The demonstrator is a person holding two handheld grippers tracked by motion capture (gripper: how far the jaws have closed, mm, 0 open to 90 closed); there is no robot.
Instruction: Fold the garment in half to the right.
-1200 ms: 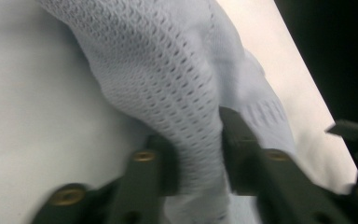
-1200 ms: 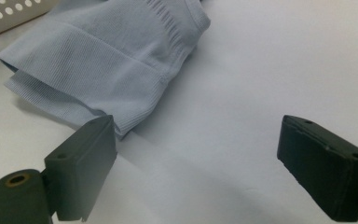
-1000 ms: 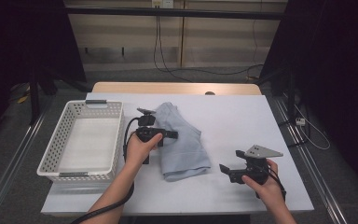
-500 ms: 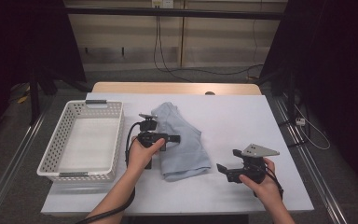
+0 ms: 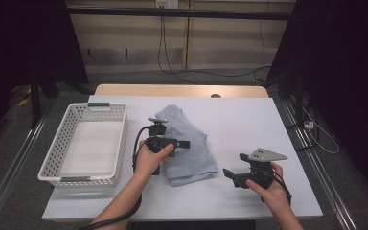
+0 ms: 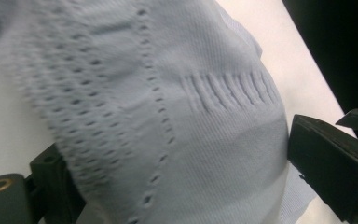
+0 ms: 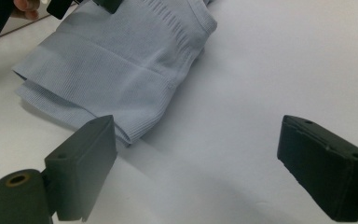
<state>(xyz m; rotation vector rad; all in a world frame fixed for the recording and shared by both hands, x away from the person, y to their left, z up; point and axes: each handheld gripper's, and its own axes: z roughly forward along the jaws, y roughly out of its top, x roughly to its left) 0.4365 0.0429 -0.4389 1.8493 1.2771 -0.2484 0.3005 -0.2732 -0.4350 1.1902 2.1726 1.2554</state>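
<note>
Folded light-blue knit garment [image 5: 187, 146] lies mid-counter [image 5: 249, 120], at 3 o'clock of the white basket [image 5: 57, 158]. Left gripper [image 5: 179, 143] sits over the garment's left edge; its jaws have just been opening and now stand wide, knit fabric between them, pads not pressing. Right gripper [image 5: 231, 175] rests at 4 o'clock of the garment, near it, jaws wide apart, bare counter between them, holding nothing.

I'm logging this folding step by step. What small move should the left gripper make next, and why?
Probably lift the left gripper clear. Its jaws have just been opening and stand wide over the folded light-blue garment, which lies flat on the table beside the white basket.
</note>
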